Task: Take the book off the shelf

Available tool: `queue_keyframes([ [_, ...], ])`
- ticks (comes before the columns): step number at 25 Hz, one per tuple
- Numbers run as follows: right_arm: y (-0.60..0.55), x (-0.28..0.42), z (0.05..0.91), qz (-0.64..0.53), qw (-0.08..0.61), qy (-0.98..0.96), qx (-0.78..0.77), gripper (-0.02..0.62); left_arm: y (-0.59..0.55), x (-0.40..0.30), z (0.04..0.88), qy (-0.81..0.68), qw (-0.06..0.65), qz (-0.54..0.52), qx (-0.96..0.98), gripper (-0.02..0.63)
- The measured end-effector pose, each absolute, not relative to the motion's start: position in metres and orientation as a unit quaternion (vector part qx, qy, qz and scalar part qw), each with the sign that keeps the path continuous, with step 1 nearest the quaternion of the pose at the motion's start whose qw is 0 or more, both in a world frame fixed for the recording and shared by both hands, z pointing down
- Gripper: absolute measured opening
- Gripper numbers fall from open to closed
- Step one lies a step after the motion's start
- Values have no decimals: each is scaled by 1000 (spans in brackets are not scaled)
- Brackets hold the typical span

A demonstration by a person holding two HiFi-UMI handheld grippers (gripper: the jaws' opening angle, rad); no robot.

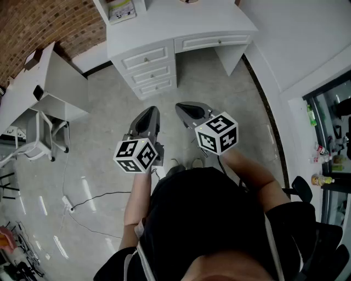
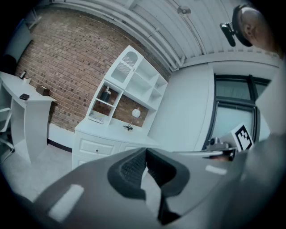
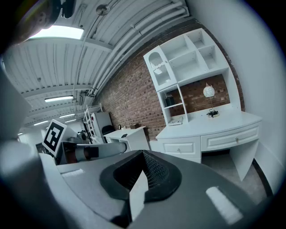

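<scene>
While I hold both tools out over the grey floor (image 1: 98, 137), well short of the white counter (image 1: 181, 24), neither one grips anything. My left tool (image 1: 148, 114) is clenched, its ribbed pads pressed together with nothing between them, as its own view shows (image 2: 146, 155). My right tool (image 1: 192, 111) is clenched and empty too (image 3: 143, 156).

The book (image 1: 122, 10) lies flat in the lowest left compartment of the shelf (image 2: 134, 76), resting on the counter top, well apart from both tools. From my head I see only its pale cover, and the shelf above it is cut off by the top edge. Both tool views show the whole shelf against the brick wall (image 2: 58, 67), with the book as a thin pale slab (image 2: 96, 118) (image 3: 176, 120). They also show a dark thing (image 2: 106, 95) standing one level above the book, too small for me to identify.

A round white lamp (image 3: 208, 91) and a small dark object (image 3: 212, 112) sit on the counter further right; the head view barely catches them. My body hides the floor nearest me.
</scene>
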State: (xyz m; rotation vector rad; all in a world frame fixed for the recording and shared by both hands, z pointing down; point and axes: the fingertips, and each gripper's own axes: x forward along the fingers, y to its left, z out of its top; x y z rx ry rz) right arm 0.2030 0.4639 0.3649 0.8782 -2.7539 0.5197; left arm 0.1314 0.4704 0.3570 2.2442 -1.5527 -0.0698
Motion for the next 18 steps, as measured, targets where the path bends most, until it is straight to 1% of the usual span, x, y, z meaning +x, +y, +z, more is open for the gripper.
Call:
queue_keyframes([
  [7, 464, 199, 364, 172, 111, -934, 293, -5, 470, 132, 355, -553, 206, -21, 807, 6],
  [12, 461, 198, 364, 180, 93, -930, 306, -5, 469, 128, 359, -551, 210, -20, 807, 6],
  [18, 458, 184, 366, 186, 96, -927, 312, -5, 468, 113, 361, -547, 222, -27, 807, 6],
])
